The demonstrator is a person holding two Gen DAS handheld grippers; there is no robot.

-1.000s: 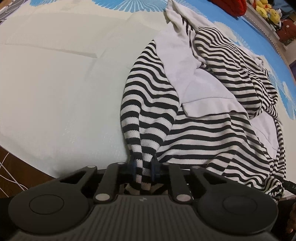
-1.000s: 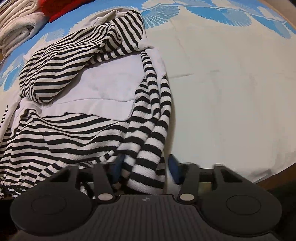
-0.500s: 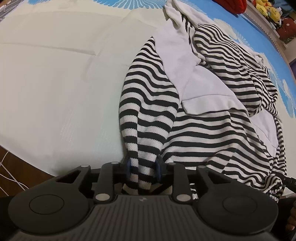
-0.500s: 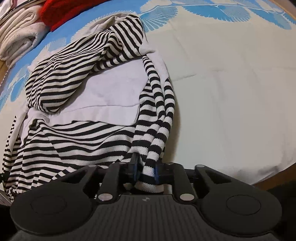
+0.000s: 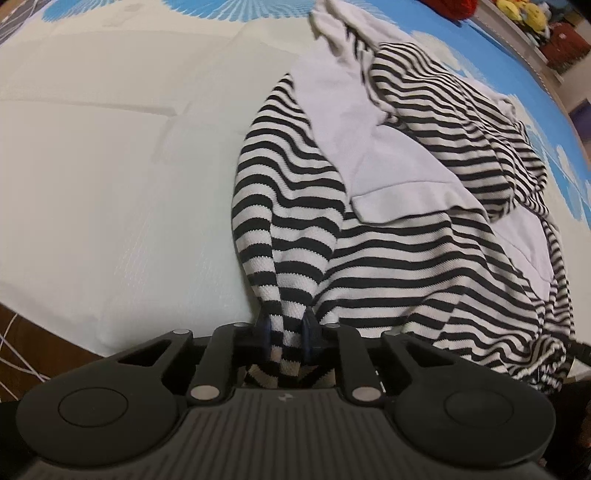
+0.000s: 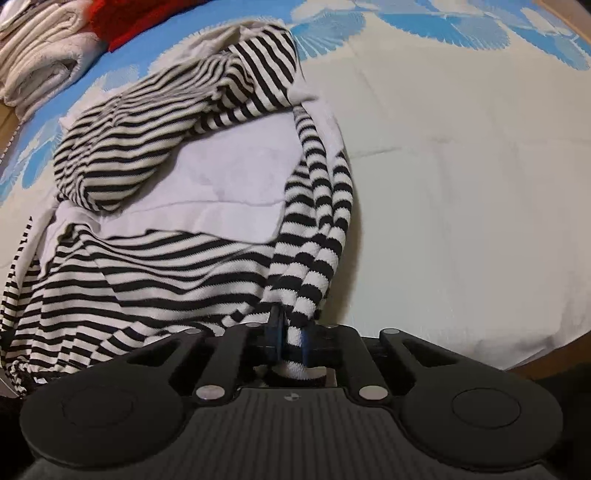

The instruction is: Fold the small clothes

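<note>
Through the left wrist camera, I see my left gripper (image 5: 286,330) with its jaws closing on a bunched striped sleeve (image 5: 284,258), the blue pads pinching the fabric from both sides. Ahead and to the right of the jaws the striped garment (image 5: 424,258) lies crumpled on the pale bed cover (image 5: 110,184), with a white panel (image 5: 399,184) of cloth lying over its middle. Far ahead to the right I spot a red item (image 5: 452,5).

Through the right wrist camera, my right gripper (image 6: 290,339) has its jaws closing narrow on the other sleeve (image 6: 314,229), cloth squeezed between the pads. The garment's body spreads ahead and left of these jaws. Beyond it, far left, I see folded cream towels (image 6: 40,62) beside red cloth (image 6: 125,18).
</note>
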